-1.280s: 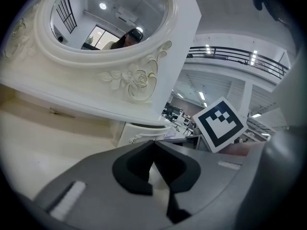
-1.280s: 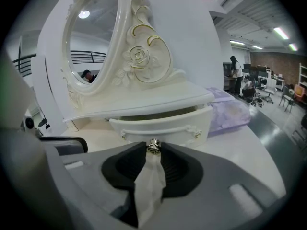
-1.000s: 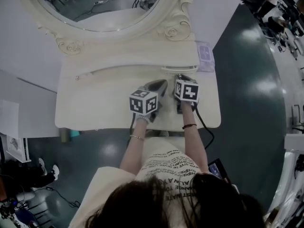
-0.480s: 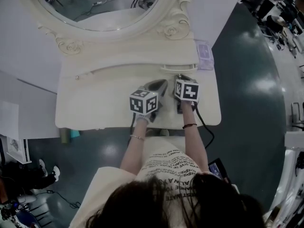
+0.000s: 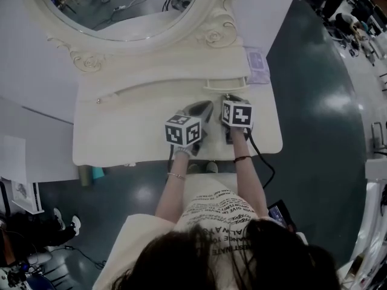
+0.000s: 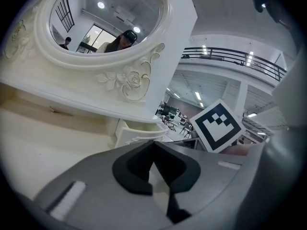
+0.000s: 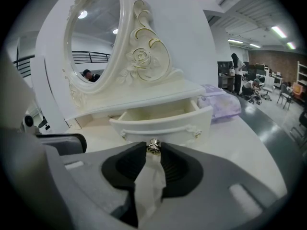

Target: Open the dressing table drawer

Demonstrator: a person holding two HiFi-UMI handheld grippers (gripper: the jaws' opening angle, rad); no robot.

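Little has moved in the past second: the head view has drifted a touch and both grippers hold their places. Right gripper (image 7: 154,153) has its jaws clamped on the metal knob (image 7: 153,146) of the drawer (image 7: 160,123), which stands pulled partway out at the counter's (image 5: 121,132) back right, its inside showing — the task looks all but done. Left gripper (image 6: 153,145) waits beside it, jaws together on nothing. Cubes (image 5: 183,130) bear only square markers — print on the shirt (image 5: 217,216) and purple packet (image 5: 258,65) is too small to read.

Dressing table (image 5: 121,132) and drawer (image 7: 160,123) are done all in cream, mirror frame (image 7: 144,56) roses edged in gold. Knob (image 7: 153,147) is silver, packet (image 7: 220,103) lilac, floor (image 5: 314,132) dark teal, marker cubes (image 5: 182,132) patterned black-and-white.
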